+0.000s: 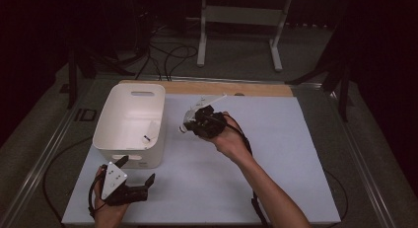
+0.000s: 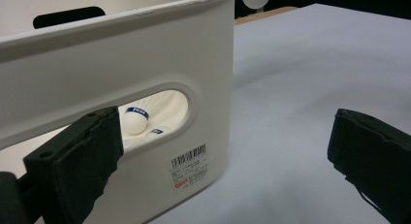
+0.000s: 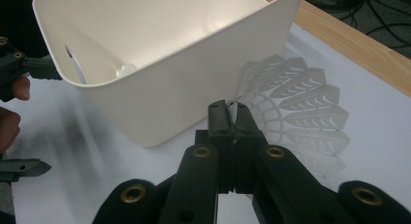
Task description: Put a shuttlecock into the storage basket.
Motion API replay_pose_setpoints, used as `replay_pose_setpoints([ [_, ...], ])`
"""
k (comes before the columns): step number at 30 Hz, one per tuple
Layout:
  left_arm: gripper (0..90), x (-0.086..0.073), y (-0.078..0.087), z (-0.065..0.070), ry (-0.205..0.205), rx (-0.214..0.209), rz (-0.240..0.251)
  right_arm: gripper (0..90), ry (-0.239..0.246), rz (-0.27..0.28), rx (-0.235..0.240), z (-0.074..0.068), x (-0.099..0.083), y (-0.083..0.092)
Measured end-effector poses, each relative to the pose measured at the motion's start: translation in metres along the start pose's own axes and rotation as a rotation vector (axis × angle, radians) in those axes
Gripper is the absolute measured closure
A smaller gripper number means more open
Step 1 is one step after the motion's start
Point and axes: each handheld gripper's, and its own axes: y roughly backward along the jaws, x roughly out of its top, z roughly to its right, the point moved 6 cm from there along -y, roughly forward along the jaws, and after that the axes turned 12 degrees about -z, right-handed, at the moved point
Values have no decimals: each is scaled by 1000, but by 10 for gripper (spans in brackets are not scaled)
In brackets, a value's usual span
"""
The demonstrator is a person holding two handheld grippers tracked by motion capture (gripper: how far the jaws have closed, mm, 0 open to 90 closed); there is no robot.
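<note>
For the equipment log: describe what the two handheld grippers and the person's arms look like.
Both are black two-jaw tools. The left gripper carries a grey three-cornered plate with small holes; its jaws end in black padded blocks. The right gripper has brass-coloured rivets on its linkage and a trailing black cable. The forearms are bare, no sleeves.

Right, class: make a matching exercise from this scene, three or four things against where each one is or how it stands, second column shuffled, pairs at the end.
Things:
1. white bin
2. left gripper
3. right gripper
4. shuttlecock

Places or states:
A. jaws wide apart, near the bin's handle slot
B. pinched by its feather edge, beside the bin
C. stands on the mat's left side
D. jaws closed together

Pairs: 1-C, 2-A, 3-D, 4-B
</note>
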Motion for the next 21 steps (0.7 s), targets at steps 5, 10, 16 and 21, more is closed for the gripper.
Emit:
replay_pose_setpoints([
  [5,2,0,0,0,2,-1,2,898,2,8,0,0,5,0],
  [10,1,0,0,0,0,0,0,898,4,10,2,-1,9,-1],
  [16,1,0,0,0,1,-1,0,898,7,15,0,-1,14,-2],
  [21,2,0,0,0,1,-1,0,898,7,14,0,-1,16,-2],
])
